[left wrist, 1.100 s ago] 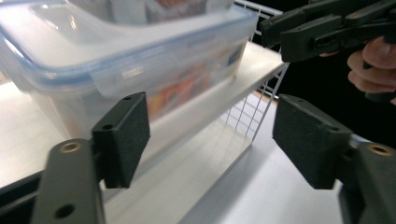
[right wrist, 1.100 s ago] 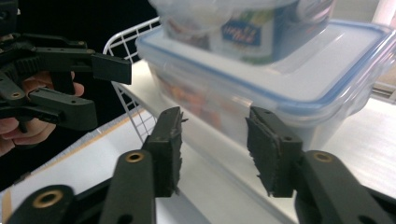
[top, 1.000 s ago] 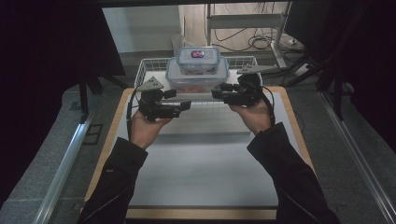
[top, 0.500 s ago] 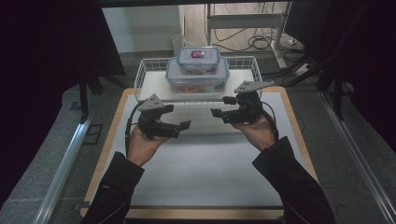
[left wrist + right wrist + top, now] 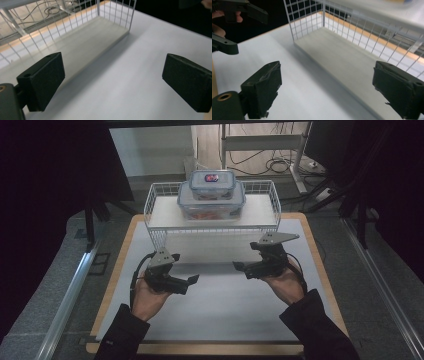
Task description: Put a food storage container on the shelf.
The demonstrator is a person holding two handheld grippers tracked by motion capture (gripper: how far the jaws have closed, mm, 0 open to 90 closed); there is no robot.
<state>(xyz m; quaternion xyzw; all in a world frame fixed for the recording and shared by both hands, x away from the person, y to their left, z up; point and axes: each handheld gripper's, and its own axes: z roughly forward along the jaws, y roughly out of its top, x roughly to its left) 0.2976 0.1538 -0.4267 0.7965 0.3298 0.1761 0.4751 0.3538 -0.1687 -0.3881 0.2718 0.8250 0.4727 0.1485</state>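
Note:
Two clear lidded boxes are stacked on a white wire rack (image 5: 160,220) at the table's far side, a small box (image 5: 212,183) on a larger box (image 5: 212,204). My left gripper (image 5: 189,283) hovers over the white mat in front of the rack, left of centre. Its jaws have just been opening and stand open, nothing between them (image 5: 112,82). My right gripper (image 5: 240,268) hovers right of centre, pointing at the left one. Its jaws have also just been opening and are open and empty (image 5: 327,90). The rack's wire legs (image 5: 75,22) (image 5: 342,22) stand just beyond both grippers.
The white mat (image 5: 215,315) lies on a wooden board (image 5: 107,290). Metal rails (image 5: 65,305) run along both sides of the table. Behind the rack are a frame's legs and cables (image 5: 280,165) on the floor. Dark screens flank the scene.
Both hands have come down and back toward the person, away from the rack and the boxes. Both pairs of jaws have spread wider.

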